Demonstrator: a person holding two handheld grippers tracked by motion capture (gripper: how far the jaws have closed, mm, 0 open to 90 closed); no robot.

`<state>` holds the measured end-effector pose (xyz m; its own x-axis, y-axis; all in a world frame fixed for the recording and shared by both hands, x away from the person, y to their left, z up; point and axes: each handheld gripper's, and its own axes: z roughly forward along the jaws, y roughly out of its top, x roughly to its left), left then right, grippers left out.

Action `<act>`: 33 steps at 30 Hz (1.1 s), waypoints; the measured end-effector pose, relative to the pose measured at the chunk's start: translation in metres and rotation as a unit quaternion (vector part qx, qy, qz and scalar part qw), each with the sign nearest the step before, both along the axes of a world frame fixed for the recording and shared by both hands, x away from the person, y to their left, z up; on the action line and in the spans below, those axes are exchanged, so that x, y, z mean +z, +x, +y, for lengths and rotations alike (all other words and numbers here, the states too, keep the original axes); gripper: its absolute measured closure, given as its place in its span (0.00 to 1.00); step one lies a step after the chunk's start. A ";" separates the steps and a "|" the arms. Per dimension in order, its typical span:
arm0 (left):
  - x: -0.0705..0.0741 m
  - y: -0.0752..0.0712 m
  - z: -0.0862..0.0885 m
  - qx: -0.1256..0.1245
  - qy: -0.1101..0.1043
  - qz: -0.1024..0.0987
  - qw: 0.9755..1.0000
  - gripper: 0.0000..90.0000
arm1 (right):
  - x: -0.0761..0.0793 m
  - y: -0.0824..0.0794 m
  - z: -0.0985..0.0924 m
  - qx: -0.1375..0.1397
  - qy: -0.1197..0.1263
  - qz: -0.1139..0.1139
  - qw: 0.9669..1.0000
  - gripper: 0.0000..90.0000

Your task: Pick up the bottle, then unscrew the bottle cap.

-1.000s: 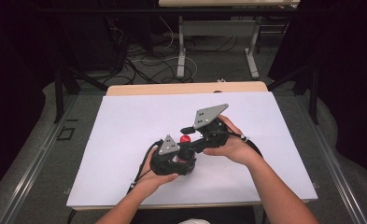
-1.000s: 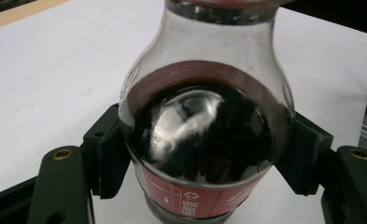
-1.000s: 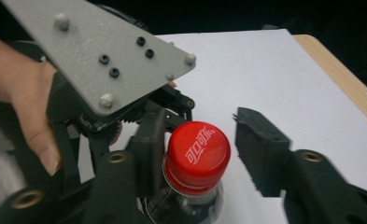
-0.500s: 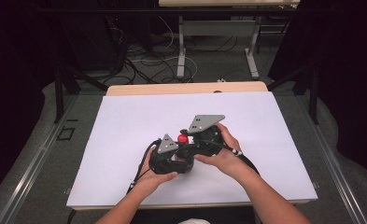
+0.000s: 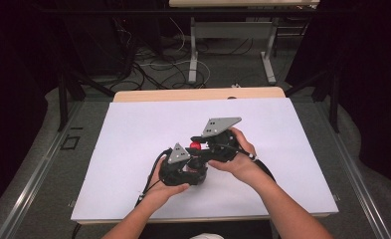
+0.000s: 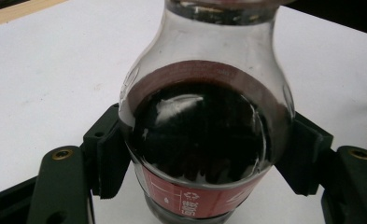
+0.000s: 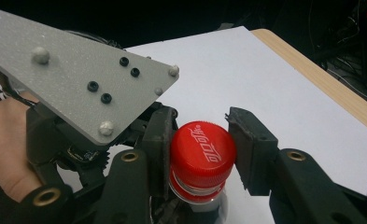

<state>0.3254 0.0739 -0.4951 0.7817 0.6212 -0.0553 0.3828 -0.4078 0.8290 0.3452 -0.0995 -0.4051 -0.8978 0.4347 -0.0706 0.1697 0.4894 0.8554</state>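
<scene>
Left gripper (image 6: 204, 186) clamped on the cola bottle (image 6: 204, 140), pads pressing its rounded belly from both sides above the white table (image 5: 133, 129). Right gripper (image 7: 202, 149) just closing, now squeezing the red cap (image 7: 202, 151) between both jaws.

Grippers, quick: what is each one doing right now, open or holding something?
Left gripper: closed on the bottle, fingers pressing its sides.
Right gripper: has just been closing, now closed on the red cap.
</scene>
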 end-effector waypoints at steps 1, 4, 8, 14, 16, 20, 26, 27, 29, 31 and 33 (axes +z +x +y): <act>0.000 0.000 0.000 0.002 0.000 0.000 1.000 0.33 | 0.001 -0.001 -0.001 -0.005 0.003 0.004 1.000 0.68; -0.001 0.001 0.002 0.003 -0.003 0.003 1.000 0.33 | 0.004 -0.001 -0.004 -0.008 0.006 0.002 1.000 0.68; -0.002 0.003 0.004 0.010 -0.007 0.005 1.000 0.33 | 0.005 0.001 -0.009 -0.010 0.012 -0.001 1.000 0.68; -0.001 0.006 0.010 0.021 -0.009 0.011 1.000 0.33 | 0.005 0.000 -0.016 -0.023 0.020 0.000 1.000 0.68; -0.001 0.007 0.011 0.028 -0.014 0.009 0.999 0.33 | 0.003 0.000 -0.018 -0.026 0.020 0.004 0.999 0.68; 0.000 0.009 0.015 0.034 -0.013 0.008 0.999 0.33 | -0.002 -0.001 -0.021 -0.031 0.019 0.010 0.999 0.68; 0.002 0.010 0.020 0.038 -0.014 0.009 0.999 0.33 | -0.012 -0.002 -0.027 -0.042 0.020 0.017 0.999 0.68; 0.002 0.010 0.020 0.040 -0.016 0.009 0.999 0.33 | -0.013 -0.002 -0.029 -0.043 0.018 0.021 0.999 0.68; 0.002 0.010 0.020 0.042 -0.017 0.007 0.999 0.33 | -0.017 -0.003 -0.032 -0.053 0.023 0.019 0.998 0.68; 0.002 0.011 0.021 0.043 -0.015 0.005 0.999 0.33 | -0.020 -0.004 -0.036 -0.060 0.023 0.026 0.998 0.68; 0.002 0.011 0.021 0.043 -0.014 0.006 0.999 0.33 | -0.023 -0.004 -0.040 -0.064 0.024 0.029 0.997 0.68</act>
